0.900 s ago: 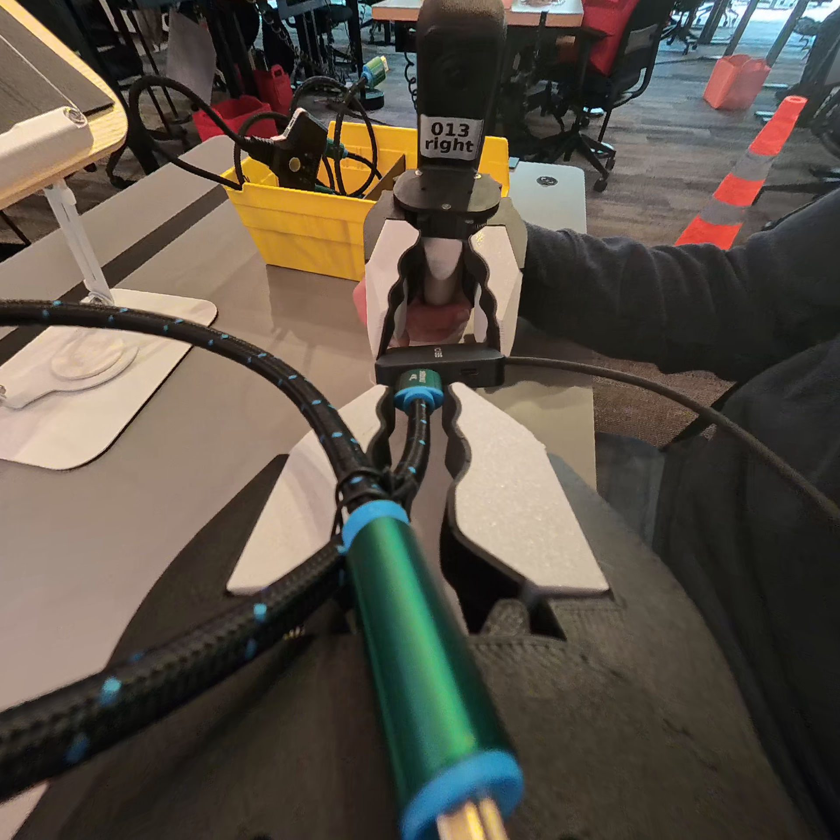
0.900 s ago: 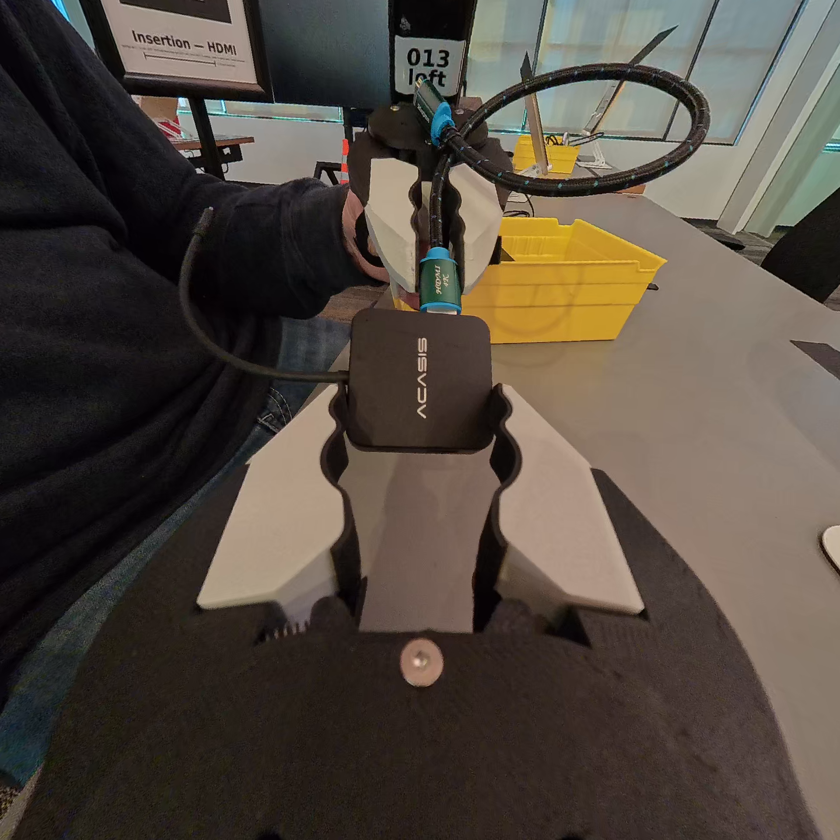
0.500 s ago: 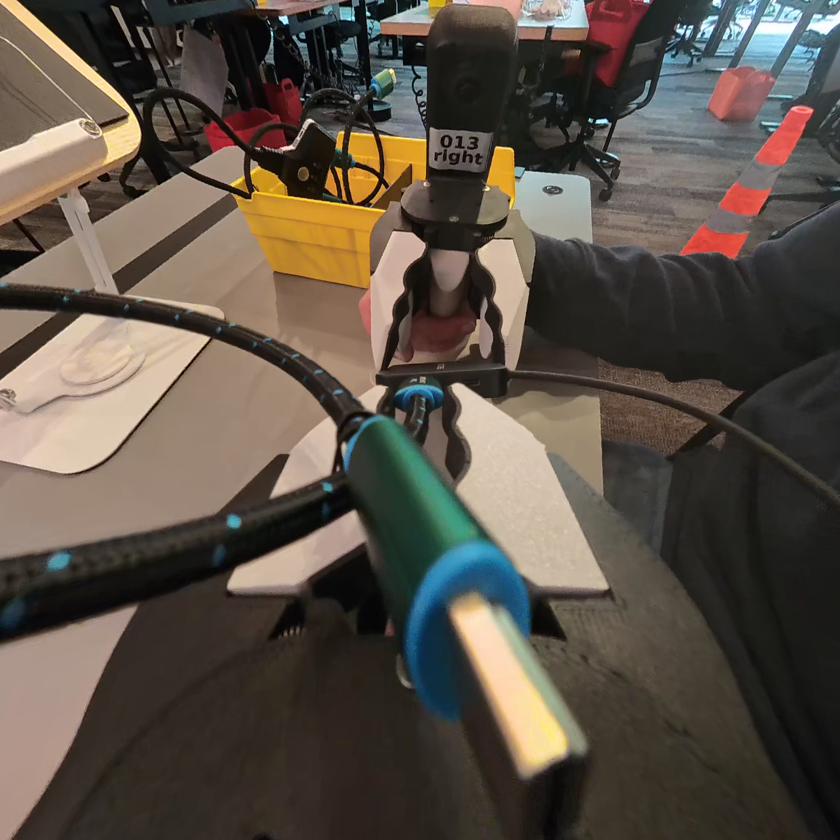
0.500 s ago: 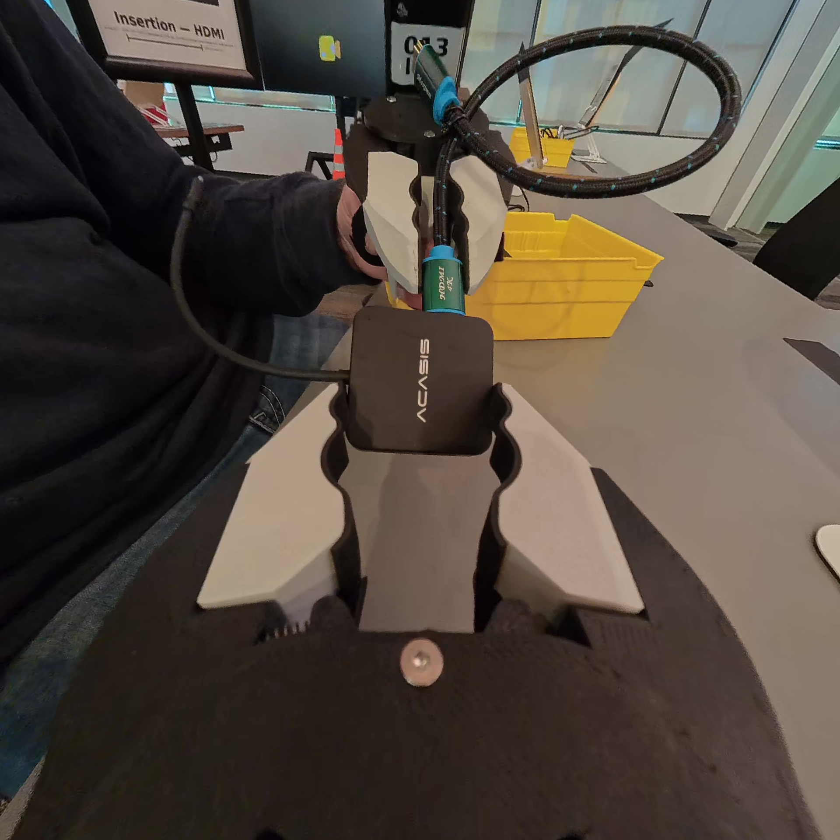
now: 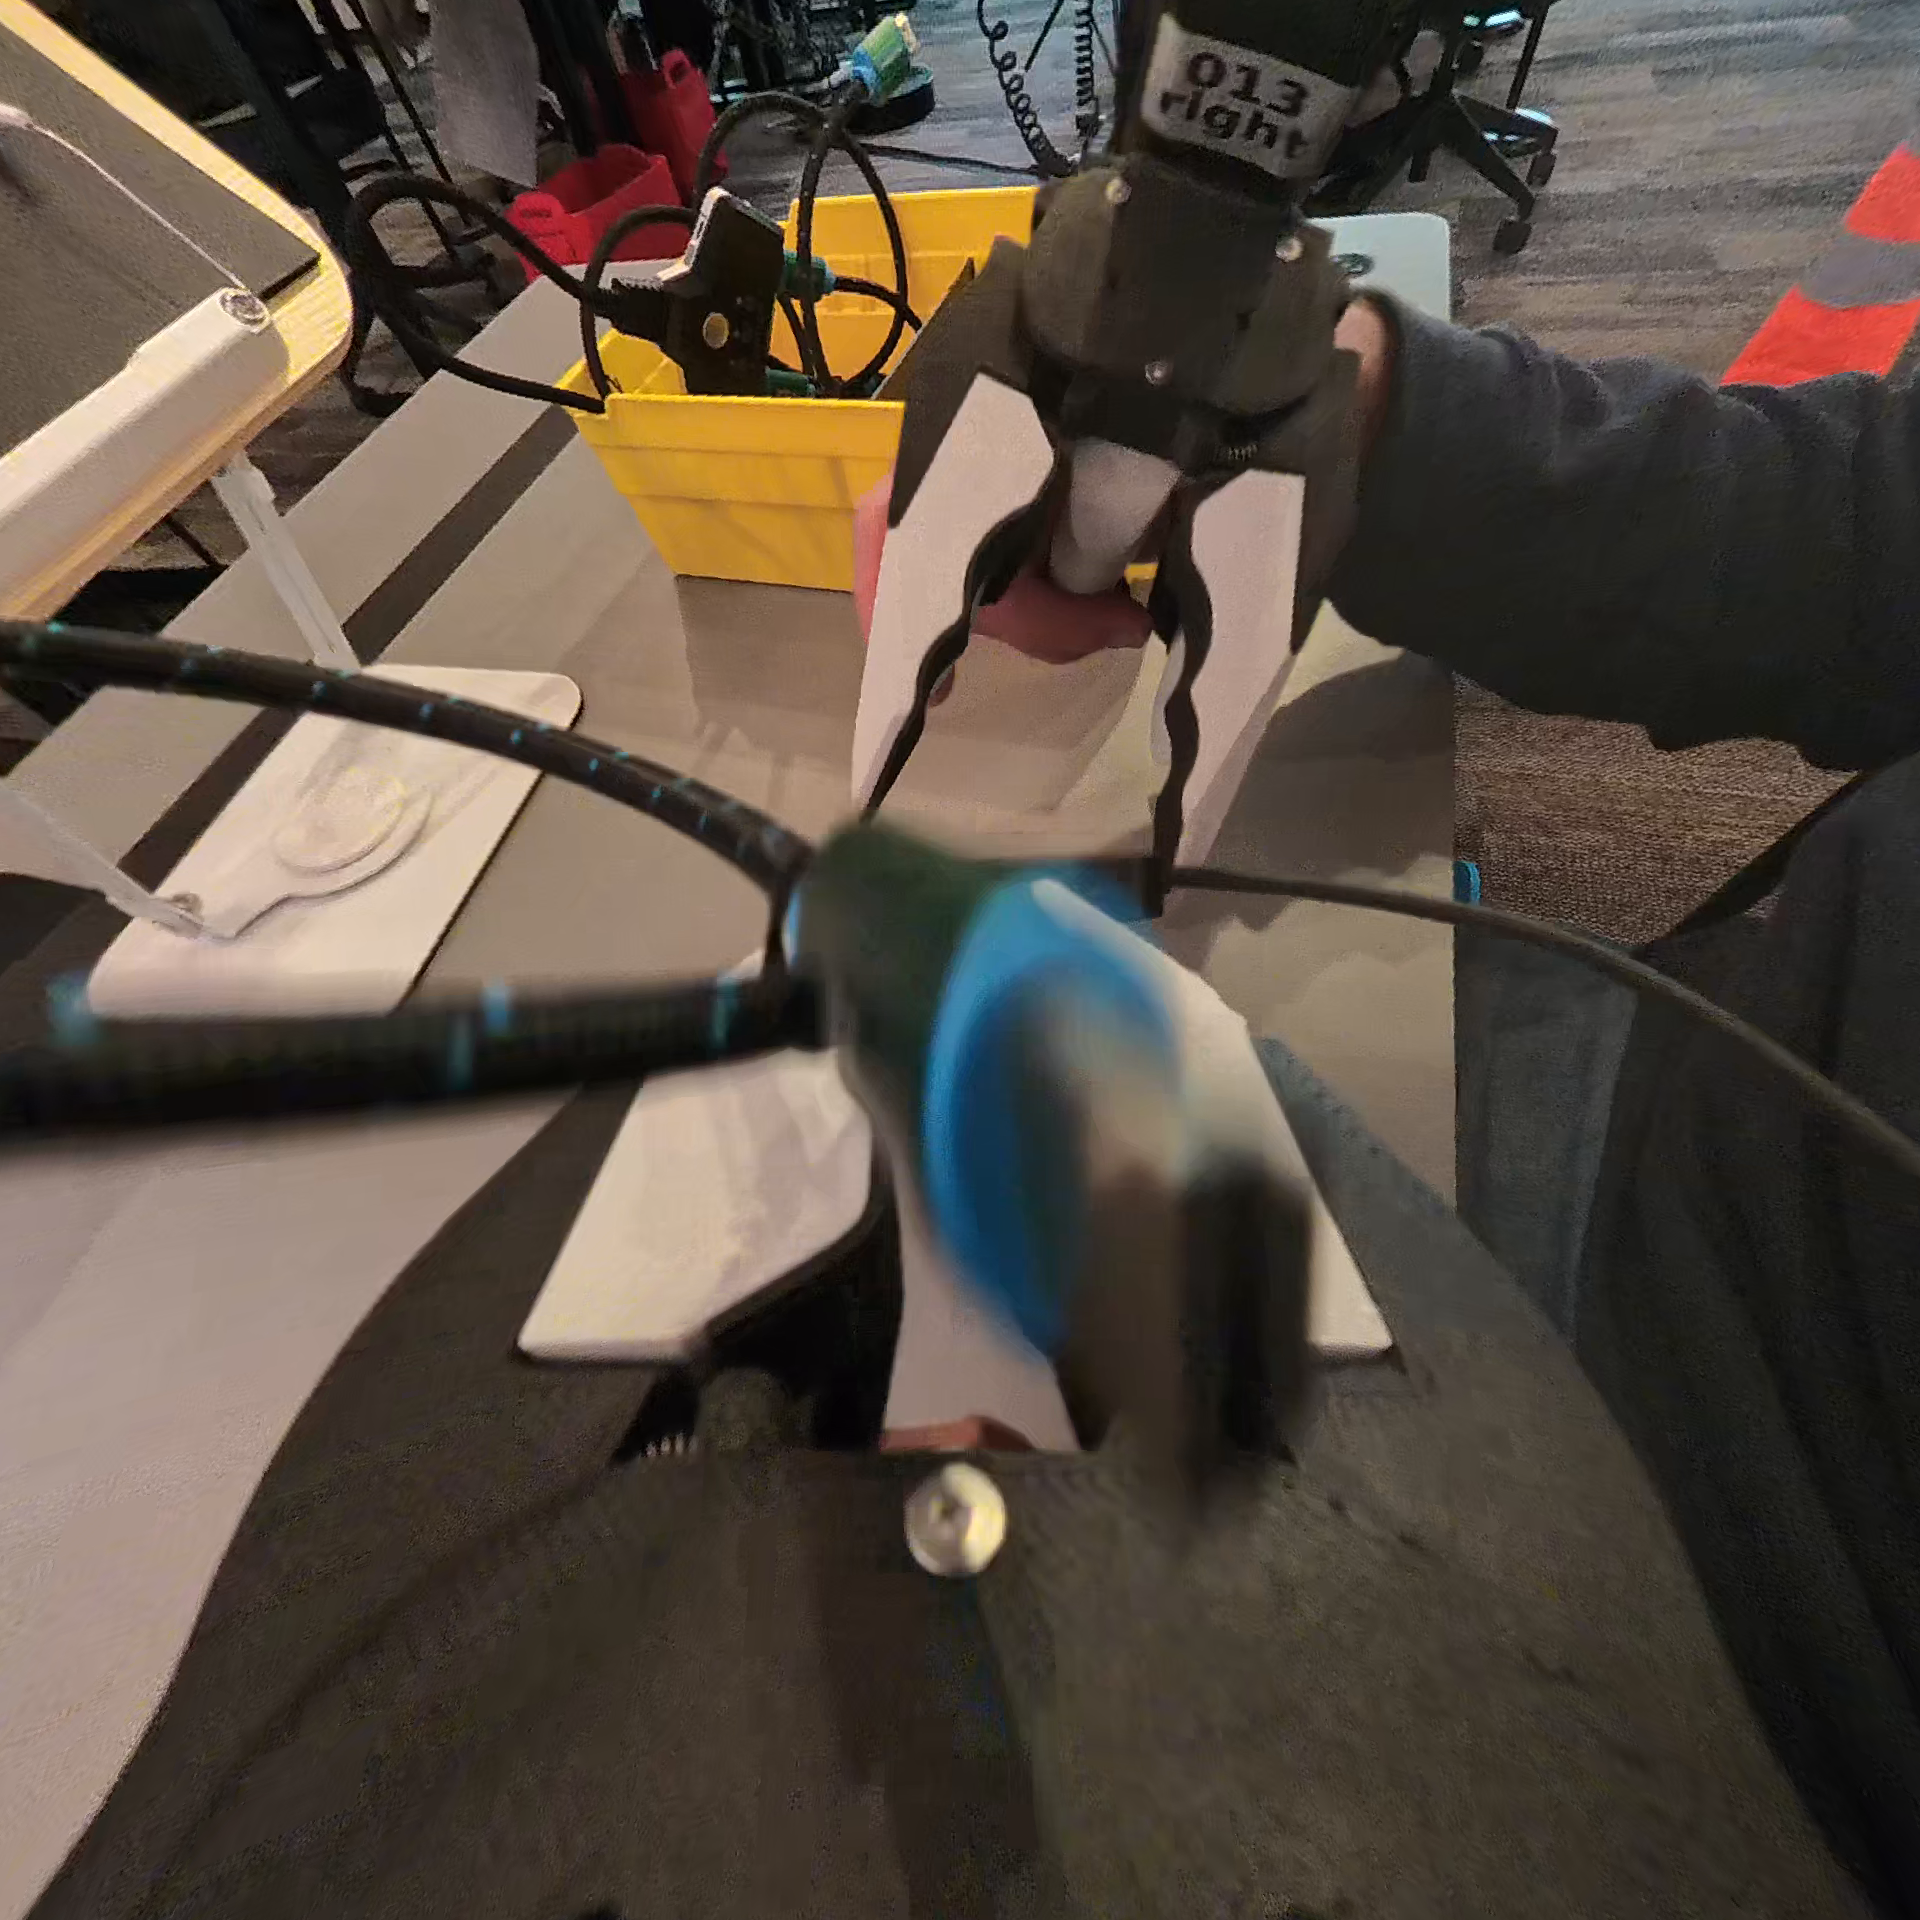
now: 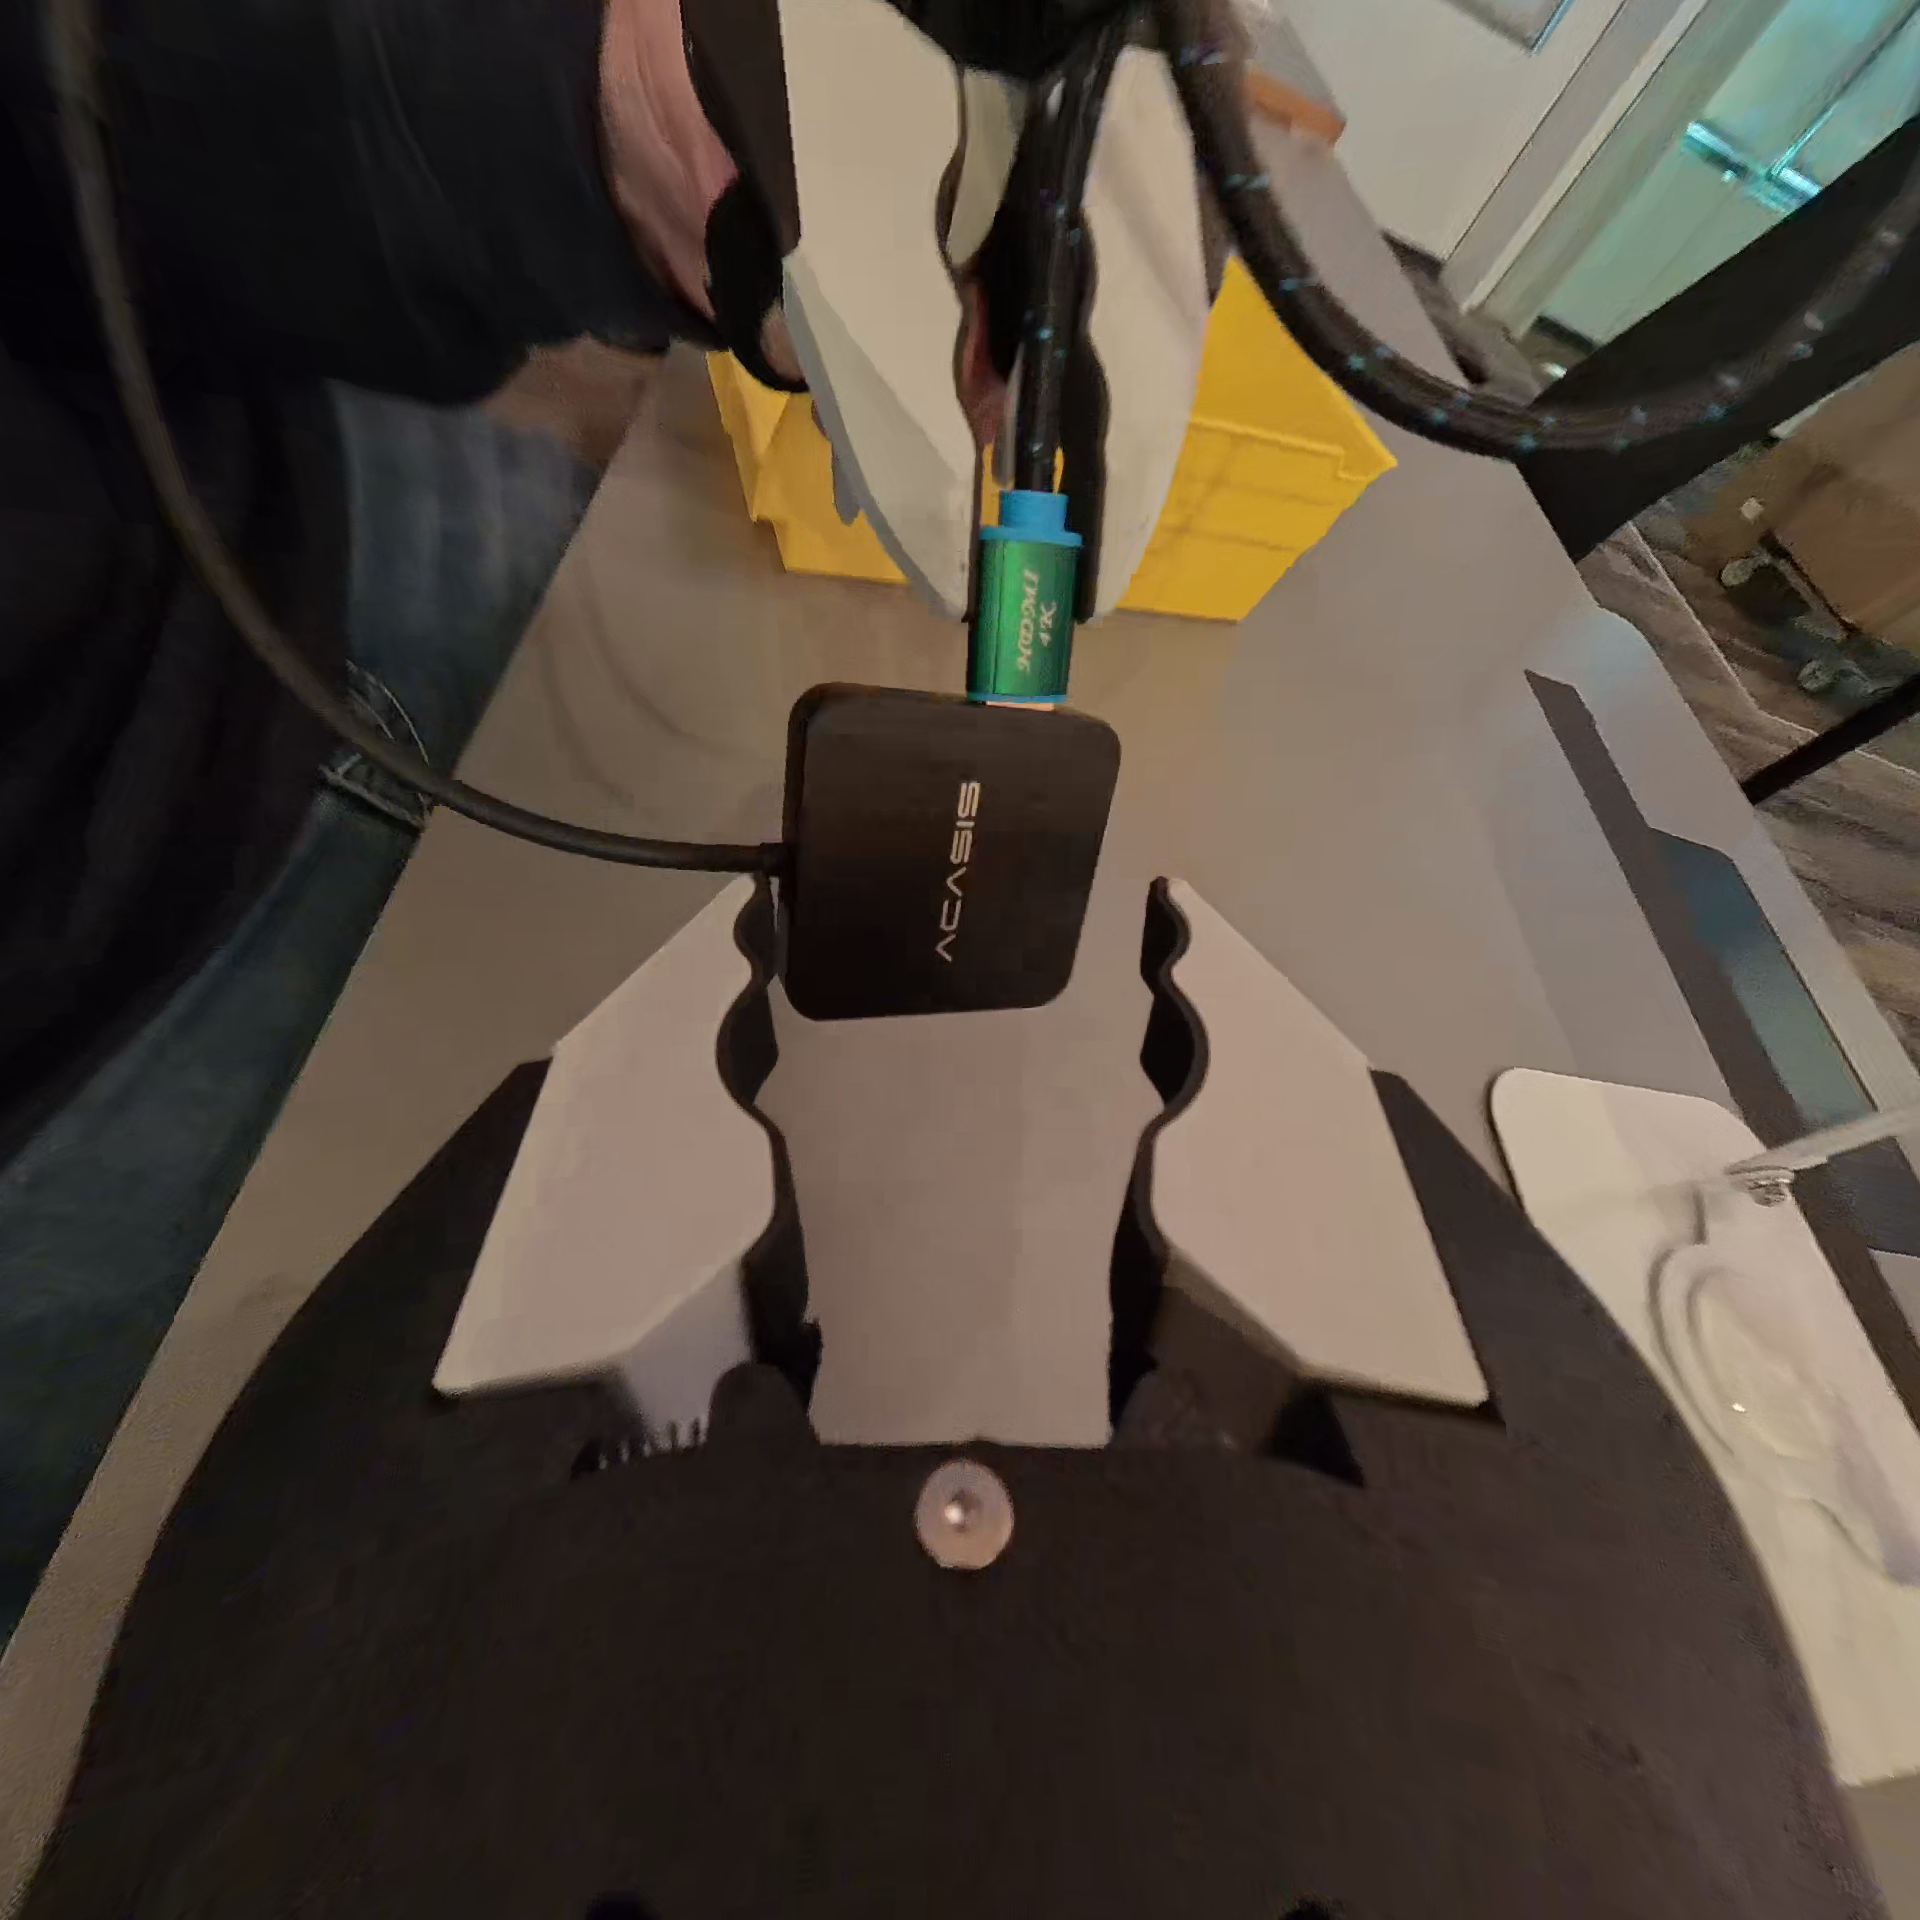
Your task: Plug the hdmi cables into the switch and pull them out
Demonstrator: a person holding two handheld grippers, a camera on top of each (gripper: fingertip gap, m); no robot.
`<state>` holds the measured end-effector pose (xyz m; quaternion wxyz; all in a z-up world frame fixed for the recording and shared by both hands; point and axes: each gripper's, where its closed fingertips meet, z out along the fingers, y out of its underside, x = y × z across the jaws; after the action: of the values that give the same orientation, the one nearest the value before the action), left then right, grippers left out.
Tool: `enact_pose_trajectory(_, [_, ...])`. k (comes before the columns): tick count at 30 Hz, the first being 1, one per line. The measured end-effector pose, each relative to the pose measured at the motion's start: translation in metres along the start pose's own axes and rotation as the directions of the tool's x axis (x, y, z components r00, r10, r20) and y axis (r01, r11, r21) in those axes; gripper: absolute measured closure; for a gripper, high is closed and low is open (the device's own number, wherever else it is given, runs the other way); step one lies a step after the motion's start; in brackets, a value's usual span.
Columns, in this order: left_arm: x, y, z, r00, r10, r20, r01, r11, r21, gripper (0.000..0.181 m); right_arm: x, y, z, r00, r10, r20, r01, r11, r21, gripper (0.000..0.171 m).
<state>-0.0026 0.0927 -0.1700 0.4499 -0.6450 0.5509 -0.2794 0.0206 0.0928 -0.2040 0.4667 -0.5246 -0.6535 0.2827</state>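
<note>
gripping the braided cable, left hand-held gripper (right hand-held gripper open).

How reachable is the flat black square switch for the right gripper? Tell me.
Likely yes: the right gripper is open, the black square switch lies partly between its fingertips, nothing blocks. The left gripper clamps only the braided black cable beyond.

table: grey top with a dark stripe | yellow bin at its far end | white stand base on the left | floor: grey carpet, red bins and an office chair far off | windows bright at far right
</note>
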Motion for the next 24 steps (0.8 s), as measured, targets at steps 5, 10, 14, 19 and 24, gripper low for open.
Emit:
enact_pose_trajectory(5, [0.012,-0.003,0.008,0.998,0.036,-0.054,-0.036,0.999,-0.011,0.162,-0.013,0.003,0.011,0.997,-0.074,0.028,0.076,0.993,-0.090,0.097])
enact_pose_trajectory(10, [0.017,-0.010,0.013,0.997,0.051,-0.064,-0.050,0.999,0.013,0.164,-0.026,-0.008,0.019,0.995,-0.052,0.089,0.054,0.998,-0.017,0.138])
enact_pose_trajectory(14, [0.011,-0.007,0.013,0.998,0.048,-0.035,-0.048,0.999,-0.001,0.168,-0.019,-0.013,0.014,0.998,0.008,0.068,-0.009,1.000,0.017,0.146])
enact_pose_trajectory(19, [0.000,0.004,0.016,1.000,0.008,0.005,-0.008,1.000,-0.026,0.168,-0.002,-0.022,0.000,0.991,0.133,0.028,-0.135,0.988,0.072,0.139])
enact_pose_trajectory(24, [0.000,-0.001,0.017,0.999,0.028,0.016,-0.028,0.999,-0.016,0.168,0.002,-0.028,-0.003,0.966,0.249,0.067,-0.256,0.956,0.142,0.134])
